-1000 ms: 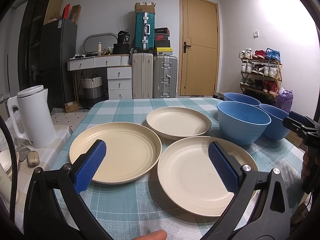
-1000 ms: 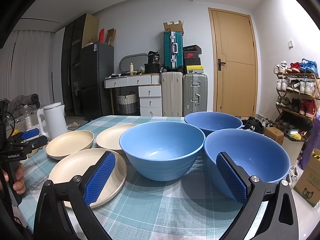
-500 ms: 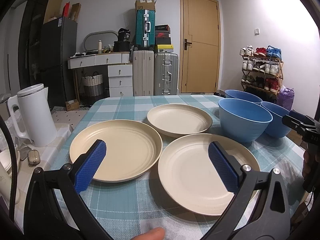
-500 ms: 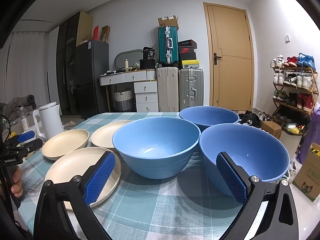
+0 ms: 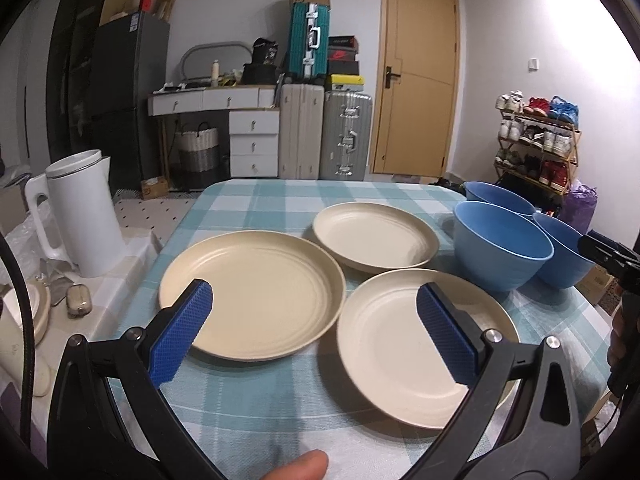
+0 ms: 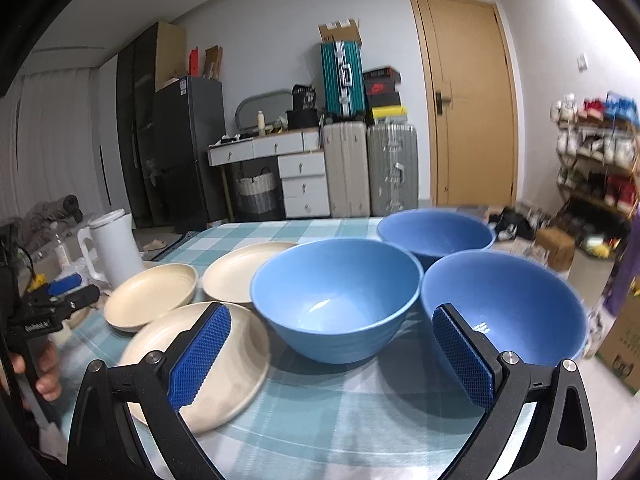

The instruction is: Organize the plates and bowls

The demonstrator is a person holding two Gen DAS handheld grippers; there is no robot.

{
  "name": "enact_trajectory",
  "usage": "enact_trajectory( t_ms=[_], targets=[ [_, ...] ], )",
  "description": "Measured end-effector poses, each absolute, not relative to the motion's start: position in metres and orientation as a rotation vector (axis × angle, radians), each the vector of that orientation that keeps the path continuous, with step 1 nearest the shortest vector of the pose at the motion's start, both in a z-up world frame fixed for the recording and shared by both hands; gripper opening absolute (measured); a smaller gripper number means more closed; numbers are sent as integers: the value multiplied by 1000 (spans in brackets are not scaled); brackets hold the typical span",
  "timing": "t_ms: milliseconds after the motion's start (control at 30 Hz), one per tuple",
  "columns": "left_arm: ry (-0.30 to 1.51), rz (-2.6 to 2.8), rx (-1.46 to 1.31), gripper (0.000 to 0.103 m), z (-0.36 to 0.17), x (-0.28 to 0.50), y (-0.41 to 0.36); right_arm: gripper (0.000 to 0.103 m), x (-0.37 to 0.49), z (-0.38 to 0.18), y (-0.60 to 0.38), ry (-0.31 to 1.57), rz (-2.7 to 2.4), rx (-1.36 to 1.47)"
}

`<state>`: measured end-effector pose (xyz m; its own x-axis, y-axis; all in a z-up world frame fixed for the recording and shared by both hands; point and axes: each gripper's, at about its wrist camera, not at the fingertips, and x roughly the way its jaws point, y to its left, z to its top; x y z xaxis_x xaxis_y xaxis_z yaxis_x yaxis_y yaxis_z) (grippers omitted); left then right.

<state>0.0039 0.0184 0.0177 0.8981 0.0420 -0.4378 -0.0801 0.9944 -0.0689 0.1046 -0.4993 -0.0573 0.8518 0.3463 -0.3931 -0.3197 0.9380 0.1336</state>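
Observation:
Three cream plates lie on the checked tablecloth: a left plate (image 5: 252, 292), a far plate (image 5: 374, 236) and a near plate (image 5: 404, 340). Three blue bowls stand to their right: a middle bowl (image 6: 336, 300), a far bowl (image 6: 436, 232) and a near right bowl (image 6: 504, 304). My left gripper (image 5: 314, 324) is open and empty, low over the near edges of the left and near plates. My right gripper (image 6: 330, 350) is open and empty, just in front of the middle bowl, its right finger by the near right bowl.
A white kettle (image 5: 80, 208) stands on a side surface left of the table (image 5: 260, 196). Small clutter (image 5: 78, 300) lies near it. Suitcases (image 5: 324, 132), drawers and a door are behind. A shoe rack (image 5: 536, 144) stands at the right. The table's right edge is close to the bowls.
Both grippers have tilted slightly downward, so plates and bowls sit lower and nearer in each view. The right view is blurred from motion. Nothing on the table has moved.

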Motion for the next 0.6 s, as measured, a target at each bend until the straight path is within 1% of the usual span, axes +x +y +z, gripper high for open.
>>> enact_trajectory(
  t_ms=[267,600],
  targets=[
    [528,158,-136,102,39,2,48,103,108,-34,-484,460,395,81],
    [571,268,-195,102,58,12,97,103,123,-13,-432,504,457,19]
  ],
)
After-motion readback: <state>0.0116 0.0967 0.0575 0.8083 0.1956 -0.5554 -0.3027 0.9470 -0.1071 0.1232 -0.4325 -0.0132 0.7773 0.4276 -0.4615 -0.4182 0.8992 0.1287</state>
